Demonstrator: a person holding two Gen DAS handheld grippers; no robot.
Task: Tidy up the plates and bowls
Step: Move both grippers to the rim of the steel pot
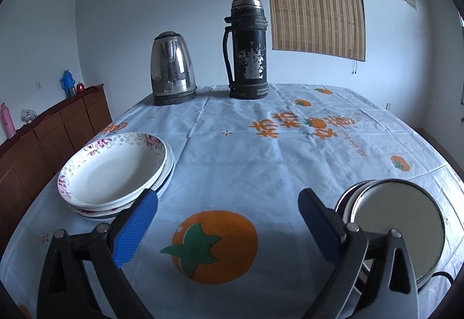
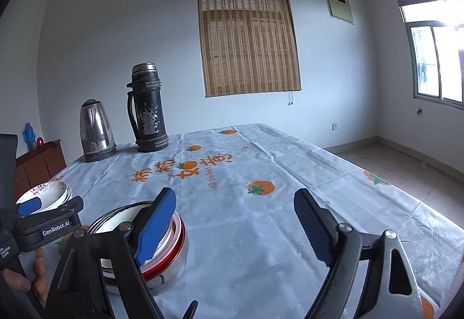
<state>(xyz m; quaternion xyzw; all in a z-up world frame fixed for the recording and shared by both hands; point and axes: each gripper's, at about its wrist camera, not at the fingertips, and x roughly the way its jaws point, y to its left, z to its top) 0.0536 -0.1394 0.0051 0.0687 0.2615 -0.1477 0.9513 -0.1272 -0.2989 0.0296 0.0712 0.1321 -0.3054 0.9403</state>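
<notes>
A stack of white plates (image 1: 113, 171) with pink flower rims sits on the table at the left; it also shows in the right wrist view (image 2: 47, 194). A stack of steel bowls (image 1: 397, 220) stands at the right, seen with a red band in the right wrist view (image 2: 168, 243). My left gripper (image 1: 226, 200) is open and empty above the cloth between the two stacks. My right gripper (image 2: 235, 203) is open and empty, its left finger just in front of the bowls.
A steel kettle (image 1: 172, 69) and a black thermos (image 1: 246, 49) stand at the table's far edge. The table has a white cloth with orange fruit prints (image 1: 261, 151). A wooden cabinet (image 1: 58, 127) stands left of the table.
</notes>
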